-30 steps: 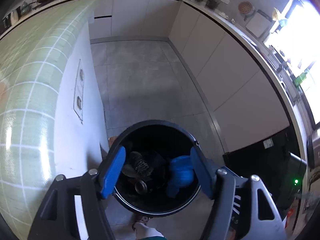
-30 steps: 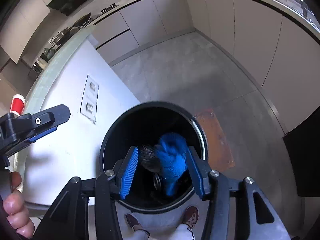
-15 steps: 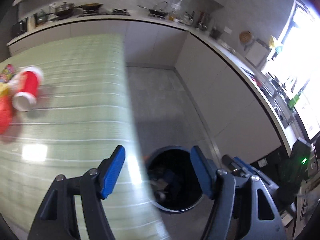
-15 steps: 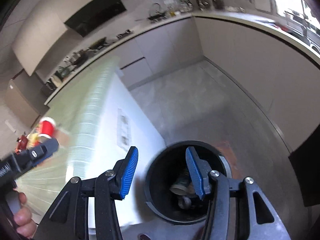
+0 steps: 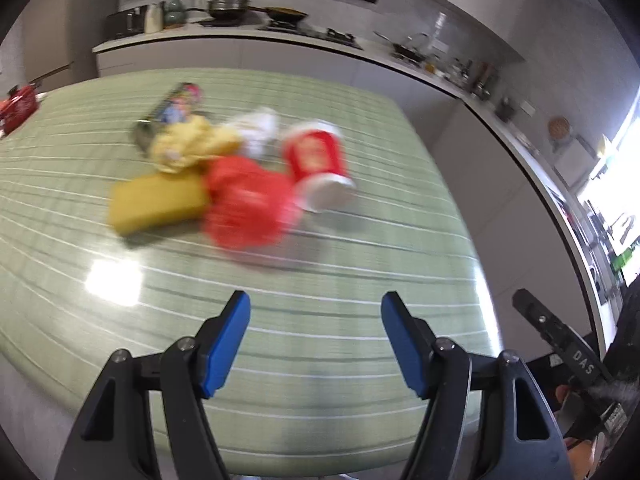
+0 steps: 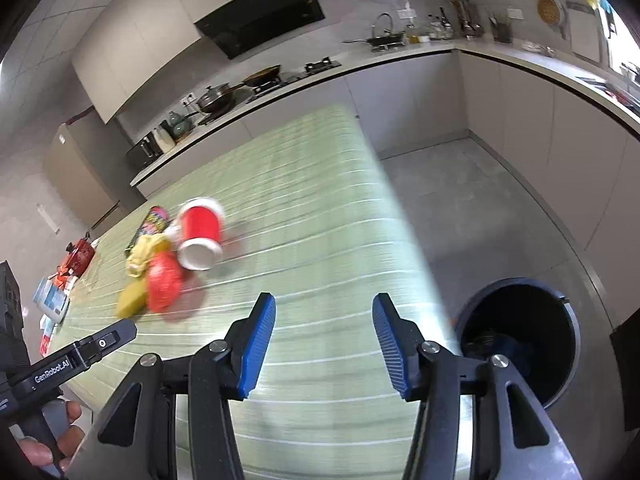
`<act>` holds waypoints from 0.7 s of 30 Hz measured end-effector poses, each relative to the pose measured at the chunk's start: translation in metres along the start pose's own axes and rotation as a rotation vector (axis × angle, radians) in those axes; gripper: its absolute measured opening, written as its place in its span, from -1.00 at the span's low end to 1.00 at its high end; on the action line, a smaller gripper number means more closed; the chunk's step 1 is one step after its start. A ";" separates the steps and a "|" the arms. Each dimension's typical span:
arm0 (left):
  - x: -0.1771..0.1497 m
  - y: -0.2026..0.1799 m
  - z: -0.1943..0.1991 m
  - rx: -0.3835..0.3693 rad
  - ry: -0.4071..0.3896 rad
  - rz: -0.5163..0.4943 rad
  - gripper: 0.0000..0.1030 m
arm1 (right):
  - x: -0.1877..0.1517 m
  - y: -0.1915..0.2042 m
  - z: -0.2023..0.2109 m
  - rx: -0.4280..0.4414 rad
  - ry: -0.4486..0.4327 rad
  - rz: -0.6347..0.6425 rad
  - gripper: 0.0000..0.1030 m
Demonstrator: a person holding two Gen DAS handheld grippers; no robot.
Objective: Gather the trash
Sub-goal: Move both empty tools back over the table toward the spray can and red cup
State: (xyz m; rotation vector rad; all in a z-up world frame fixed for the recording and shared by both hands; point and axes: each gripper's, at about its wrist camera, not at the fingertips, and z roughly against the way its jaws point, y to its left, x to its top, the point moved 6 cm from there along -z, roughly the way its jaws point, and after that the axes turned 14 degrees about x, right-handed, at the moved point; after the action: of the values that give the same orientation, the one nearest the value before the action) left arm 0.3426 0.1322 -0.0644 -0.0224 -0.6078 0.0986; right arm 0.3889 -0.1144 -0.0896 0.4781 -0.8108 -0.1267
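I am bringing both tools in over the green striped table (image 5: 360,264) toward the pile of trash, and both are empty: the left gripper (image 5: 315,340) has its blue pads standing apart with only tablecloth between them, and the right gripper (image 6: 323,346) is likewise parted with nothing in it. To do this reach well, I judge I should be slowing down, since both views are smeared, and picking one piece per tool instead of raking the heap. Working from the left of the pile: the yellow block (image 5: 158,203), sponge-like and lying flat, is sitting at the near left; a crumpled yellow wrapper (image 5: 188,147) is lying just behind it, with a printed packet (image 5: 176,104) further back; the red crumpled bag (image 5: 244,208) is touching the block's right end; a white wad (image 5: 258,130) is behind that; the red paper cup (image 5: 318,162) is lying on its side at the right, white end toward me. The cup looks light and apt to roll, so I am planning to close across its body. The dark bin (image 6: 520,336) is standing on the floor off the table's right edge.
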 end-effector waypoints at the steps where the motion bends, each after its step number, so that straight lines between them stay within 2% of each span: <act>1: 0.002 0.017 0.000 0.011 -0.008 0.004 0.34 | -0.003 0.013 -0.006 0.003 0.001 0.004 0.04; 5: 0.011 0.055 -0.002 0.028 -0.013 0.010 0.34 | -0.014 0.056 -0.028 0.012 0.009 0.019 0.07; 11: 0.021 0.100 -0.010 0.031 -0.008 0.029 0.34 | -0.015 0.093 -0.047 0.015 0.030 0.051 0.10; 16: 0.033 0.110 -0.015 0.028 -0.016 0.045 0.34 | 0.000 0.110 -0.063 0.031 0.028 0.083 0.19; 21: 0.051 0.111 -0.023 0.052 -0.024 0.045 0.35 | 0.018 0.124 -0.085 0.074 0.023 0.106 0.19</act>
State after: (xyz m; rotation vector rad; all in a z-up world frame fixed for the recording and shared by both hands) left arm 0.3871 0.2482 -0.0597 0.0160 -0.6290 0.1584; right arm 0.4536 0.0211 -0.0716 0.5043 -0.8190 0.0071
